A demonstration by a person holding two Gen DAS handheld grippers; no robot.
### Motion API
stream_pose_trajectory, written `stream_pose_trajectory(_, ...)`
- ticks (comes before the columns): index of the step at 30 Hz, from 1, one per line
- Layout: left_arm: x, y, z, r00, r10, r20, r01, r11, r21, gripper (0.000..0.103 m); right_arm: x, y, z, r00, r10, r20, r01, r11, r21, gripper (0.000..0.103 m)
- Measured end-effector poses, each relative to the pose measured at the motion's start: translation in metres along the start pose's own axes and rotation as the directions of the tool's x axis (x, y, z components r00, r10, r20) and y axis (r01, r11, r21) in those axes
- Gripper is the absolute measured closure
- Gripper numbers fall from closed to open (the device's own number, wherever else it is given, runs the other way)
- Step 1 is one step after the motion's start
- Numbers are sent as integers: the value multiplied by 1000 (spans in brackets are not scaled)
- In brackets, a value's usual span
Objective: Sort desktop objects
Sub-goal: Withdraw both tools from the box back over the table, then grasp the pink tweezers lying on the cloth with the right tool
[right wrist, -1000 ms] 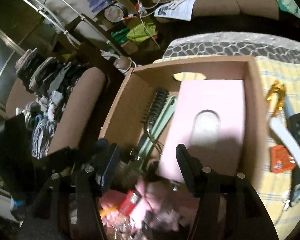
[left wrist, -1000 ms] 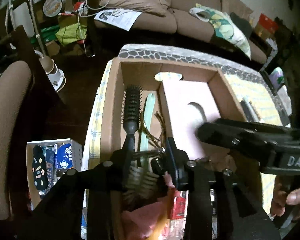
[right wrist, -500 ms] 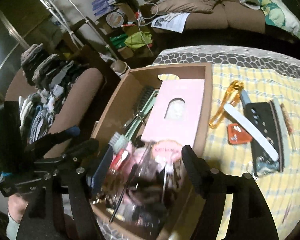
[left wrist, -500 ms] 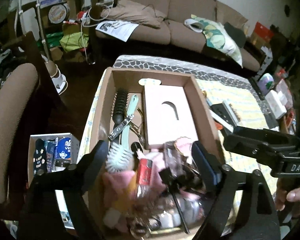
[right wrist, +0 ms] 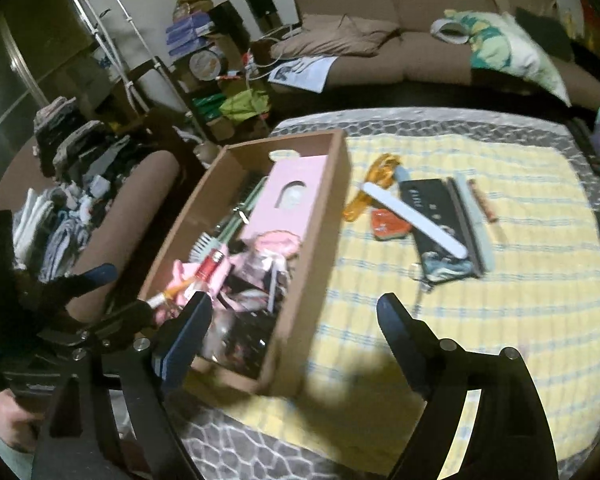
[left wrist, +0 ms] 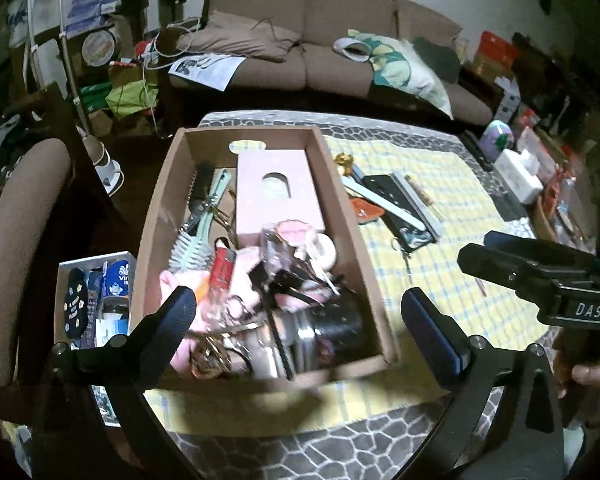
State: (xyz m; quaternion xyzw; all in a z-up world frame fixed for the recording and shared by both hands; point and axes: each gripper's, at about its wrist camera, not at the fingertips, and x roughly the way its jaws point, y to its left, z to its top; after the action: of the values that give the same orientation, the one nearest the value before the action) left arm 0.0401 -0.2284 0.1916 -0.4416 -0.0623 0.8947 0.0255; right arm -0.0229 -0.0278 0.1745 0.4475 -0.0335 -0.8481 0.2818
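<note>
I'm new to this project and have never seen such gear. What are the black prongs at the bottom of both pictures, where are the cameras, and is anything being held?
There is no robot here: a person holds a hand-operated gripper in each hand, and each carries a wide-angle camera looking along its two fingers. The black prongs are those fingers.

One picture is from the left gripper, the other from the right gripper. Each also catches the other tool at its edge, with the person's hand on the handle.

Both look down at a table under a yellow checked cloth. On it stands a cardboard box full of small things: a pink box, brushes, a red tube. Beside it lie a nail file, a black case and an orange clip.

Nothing is held: both grippers' jaws are opening, with nothing between them.
</note>
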Motion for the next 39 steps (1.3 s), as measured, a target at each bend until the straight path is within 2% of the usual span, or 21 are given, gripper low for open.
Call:
stream_pose_trajectory(5,-16,-19,-8,1000,-3,22,3,1000,11,0,-26,-11,-18,999,-39,33,39,999,0,13)
stream_pose_trajectory(12,-26,-45,-19,999,-5,33,4,1000,27,0,-46,-29,-38,995,-88,52,87,996,10,0)
stream_pose_trajectory(15,-24,-57,-24,999,-16,32,15,999,29,0,-52,-43,-49,991,-124,51,124,992,3,0)
stream_pose_trajectory(19,-15,-73,-33,999,-37,24,36,999,33,0,-61,-79,-61,986,-164,36,162,986,41,0)
stream_pose_trajectory(28,20,-116,-45,995,-97,-9,97,994,44,0,-92,-166,-77,968,-242,61,227,957,181,0)
stream_pose_trajectory(33,48,-141,-52,992,-118,-49,121,991,64,0,-86,-200,-86,961,-273,43,257,940,226,0)
stream_pose_trajectory(35,61,-149,-55,991,-121,-63,126,989,73,0,-74,-207,-91,960,-280,21,268,937,223,2)
stream_pose_trajectory(37,72,-155,-57,989,-122,-79,129,988,83,0,-60,-212,-95,958,-286,-6,281,937,206,16)
stream_pose_trajectory(38,79,-158,-58,989,-121,-87,129,987,93,0,-50,-214,-97,958,-286,-24,285,938,195,20)
stream_pose_trajectory(39,84,-161,-59,989,-116,-92,125,987,102,0,-41,-215,-98,956,-291,-41,293,938,183,29)
